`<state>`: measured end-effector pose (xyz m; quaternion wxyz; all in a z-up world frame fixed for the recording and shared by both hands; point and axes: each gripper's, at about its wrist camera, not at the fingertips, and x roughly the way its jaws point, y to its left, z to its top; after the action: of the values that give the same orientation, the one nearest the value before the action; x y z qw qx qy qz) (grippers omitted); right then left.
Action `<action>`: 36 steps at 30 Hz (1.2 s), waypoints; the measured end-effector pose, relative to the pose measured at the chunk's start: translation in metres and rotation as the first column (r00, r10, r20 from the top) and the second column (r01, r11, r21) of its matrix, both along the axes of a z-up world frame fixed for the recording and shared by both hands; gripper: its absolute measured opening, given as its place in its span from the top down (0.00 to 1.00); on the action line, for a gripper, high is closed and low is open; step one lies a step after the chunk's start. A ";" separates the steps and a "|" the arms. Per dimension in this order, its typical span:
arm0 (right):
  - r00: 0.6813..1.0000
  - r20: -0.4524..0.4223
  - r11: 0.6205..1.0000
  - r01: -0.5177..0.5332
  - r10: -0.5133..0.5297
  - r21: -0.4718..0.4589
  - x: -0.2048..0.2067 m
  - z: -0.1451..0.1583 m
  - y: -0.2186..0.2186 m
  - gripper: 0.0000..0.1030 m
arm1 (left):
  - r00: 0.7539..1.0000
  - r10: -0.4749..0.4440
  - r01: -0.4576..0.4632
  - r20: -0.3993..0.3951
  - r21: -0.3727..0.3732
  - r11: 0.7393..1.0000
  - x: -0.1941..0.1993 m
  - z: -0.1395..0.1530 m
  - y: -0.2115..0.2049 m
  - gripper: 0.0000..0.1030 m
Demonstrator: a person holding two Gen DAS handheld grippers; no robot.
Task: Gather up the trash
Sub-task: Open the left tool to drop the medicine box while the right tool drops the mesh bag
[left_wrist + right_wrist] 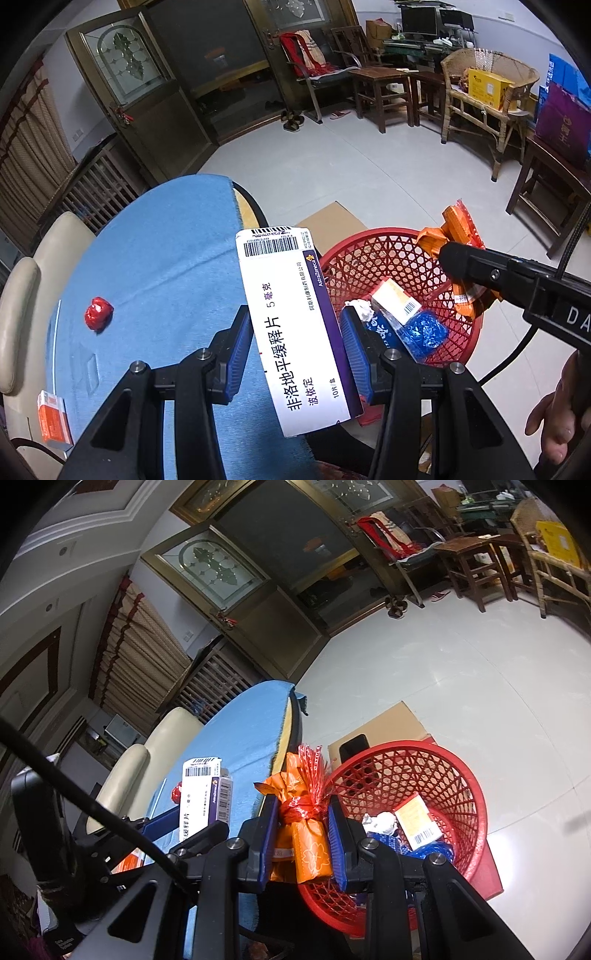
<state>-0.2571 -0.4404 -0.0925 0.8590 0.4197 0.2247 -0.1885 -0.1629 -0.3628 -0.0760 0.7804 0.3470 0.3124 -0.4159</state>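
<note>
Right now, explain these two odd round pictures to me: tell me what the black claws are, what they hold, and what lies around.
No robot here: a person holds a two-finger tool in each hand, each carrying a wide-angle camera looking along its fingers.

The left view shows the left gripper clamping a white and purple medicine box over the blue cloth. On the cloth lie a red foil wrapper and an orange box.

The right view shows the right gripper clamping an orange wrapper bundle beside the red basket, which already contains trash.
</note>
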 end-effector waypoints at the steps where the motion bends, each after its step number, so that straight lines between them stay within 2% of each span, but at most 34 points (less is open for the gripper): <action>1: 1.000 -0.001 1.000 0.002 -0.002 0.001 -0.001 -0.001 -0.001 0.73 | 1.000 -0.002 0.002 0.000 0.004 1.000 0.000 -0.001 -0.001 0.51; 7: 1.000 -0.008 1.000 0.018 -0.018 0.015 -0.004 -0.007 -0.006 0.73 | 0.999 -0.025 0.025 -0.027 0.013 1.000 -0.002 -0.005 -0.006 0.51; 11: 0.999 -0.016 0.999 0.041 -0.041 0.020 -0.009 -0.012 -0.011 0.73 | 0.995 -0.063 0.063 -0.073 -0.005 0.998 -0.003 -0.008 -0.007 0.51; 17: 0.995 -0.038 0.995 0.092 -0.090 0.045 -0.019 -0.024 -0.023 0.72 | 0.976 -0.126 0.124 -0.176 -0.024 0.992 -0.002 -0.015 -0.011 0.51; 21: 0.992 -0.053 0.991 0.118 -0.114 0.070 -0.025 -0.033 -0.030 0.71 | 0.967 -0.149 0.146 -0.207 -0.029 0.989 -0.004 -0.020 -0.015 0.50; 25: 0.991 -0.059 0.987 0.127 -0.121 0.102 -0.028 -0.040 -0.036 0.71 | 0.964 -0.156 0.154 -0.218 -0.027 0.988 -0.003 -0.022 -0.023 0.50; 29: 0.991 -0.061 0.980 0.130 -0.122 0.148 -0.029 -0.044 -0.039 0.69 | 0.968 -0.158 0.157 -0.195 -0.022 0.987 -0.006 -0.022 -0.022 0.50; 30: 0.991 -0.059 0.979 0.129 -0.121 0.157 -0.029 -0.045 -0.039 0.68 | 0.969 -0.157 0.156 -0.193 -0.022 0.988 -0.006 -0.022 -0.021 0.50; 32: 0.991 -0.056 0.977 0.130 -0.122 0.169 -0.029 -0.045 -0.040 0.54 | 0.971 -0.153 0.151 -0.183 -0.023 0.988 -0.005 -0.021 -0.020 0.50; 33: 0.990 -0.058 0.977 0.138 -0.130 0.164 -0.029 -0.045 -0.040 0.40 | 0.973 -0.149 0.148 -0.175 -0.023 0.989 -0.005 -0.020 -0.018 0.49; 36: 0.989 -0.044 0.979 0.146 -0.141 0.139 -0.031 -0.040 -0.038 0.38 | 0.979 -0.136 0.135 -0.152 -0.020 0.991 -0.004 -0.017 -0.015 0.48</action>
<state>-0.2880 -0.4781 -0.1326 0.8071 0.4917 0.2212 -0.2407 -0.1670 -0.3782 -0.0932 0.7257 0.3306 0.3450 -0.4951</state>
